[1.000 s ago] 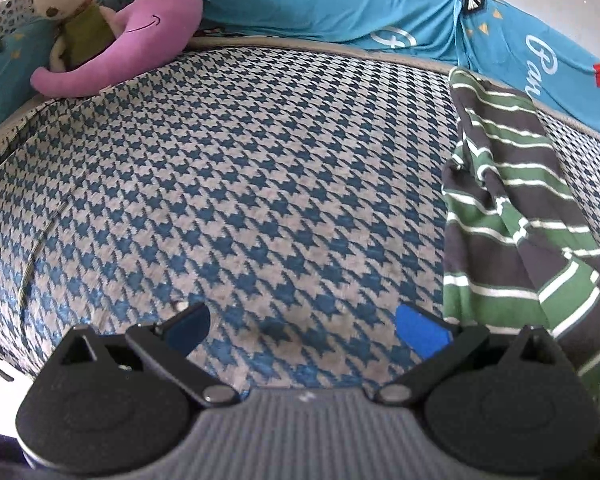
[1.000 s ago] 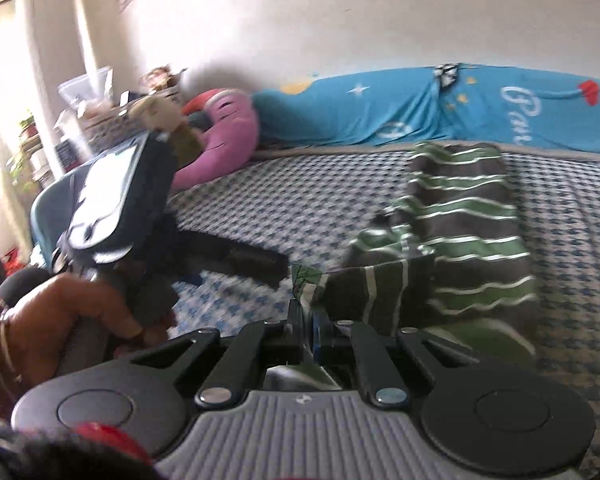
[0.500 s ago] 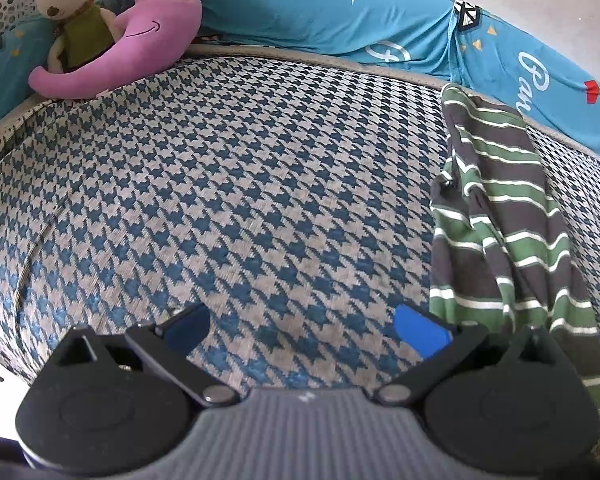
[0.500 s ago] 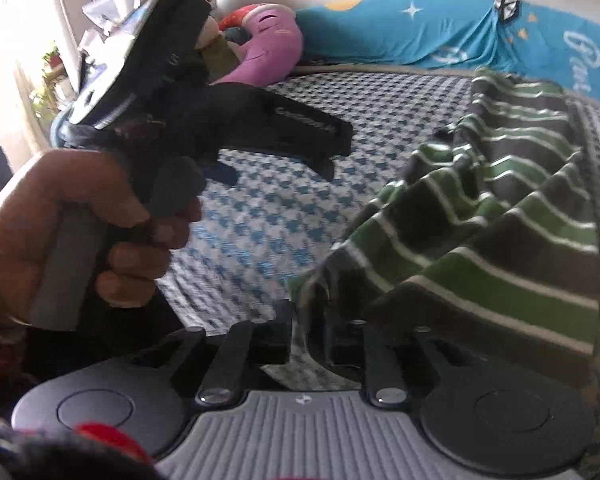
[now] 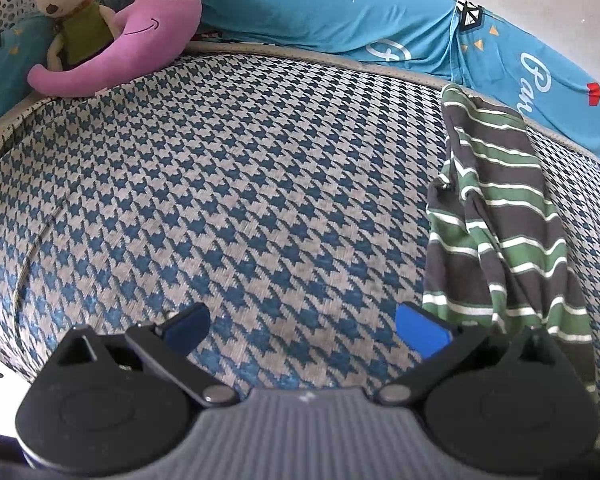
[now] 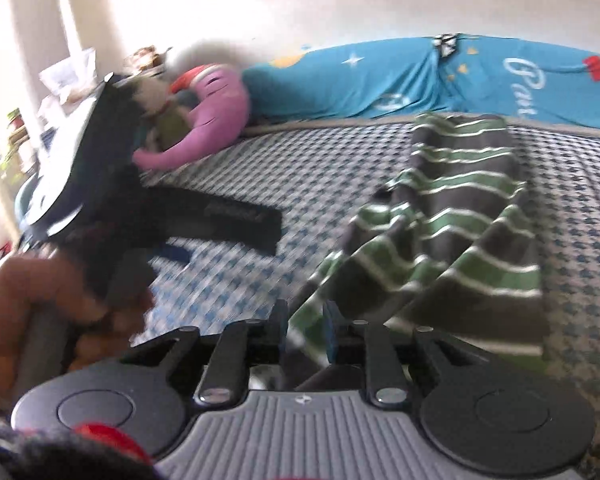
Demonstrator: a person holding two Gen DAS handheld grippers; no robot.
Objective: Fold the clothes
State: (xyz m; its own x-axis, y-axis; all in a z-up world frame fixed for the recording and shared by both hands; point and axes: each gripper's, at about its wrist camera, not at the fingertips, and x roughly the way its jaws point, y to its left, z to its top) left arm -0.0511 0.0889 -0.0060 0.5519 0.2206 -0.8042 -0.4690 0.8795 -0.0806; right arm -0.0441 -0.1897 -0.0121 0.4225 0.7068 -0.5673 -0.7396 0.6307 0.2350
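A grey and green striped garment (image 5: 496, 224) lies bunched in a long strip on the houndstooth bed cover (image 5: 240, 184), at the right of the left wrist view. My left gripper (image 5: 304, 324) hovers open above the cover, with its right pad close to the garment's near corner. In the right wrist view the same striped garment (image 6: 452, 232) runs from the far bed edge toward me, and my right gripper (image 6: 306, 328) is shut on its near corner. The left gripper (image 6: 220, 220), held by a hand (image 6: 48, 304), shows blurred at the left of that view.
A purple elephant plush (image 5: 140, 40) and a rabbit toy (image 5: 68, 4) sit at the bed's far left corner. Blue printed bedding (image 5: 380, 20) lines the far edge below a pale wall (image 6: 300, 8). Shelves with clutter (image 6: 60, 92) stand left of the bed.
The garment has shifted right and farther from my left gripper, which has lifted a little. My right gripper has pulled back and up, with the striped corner held throughout.
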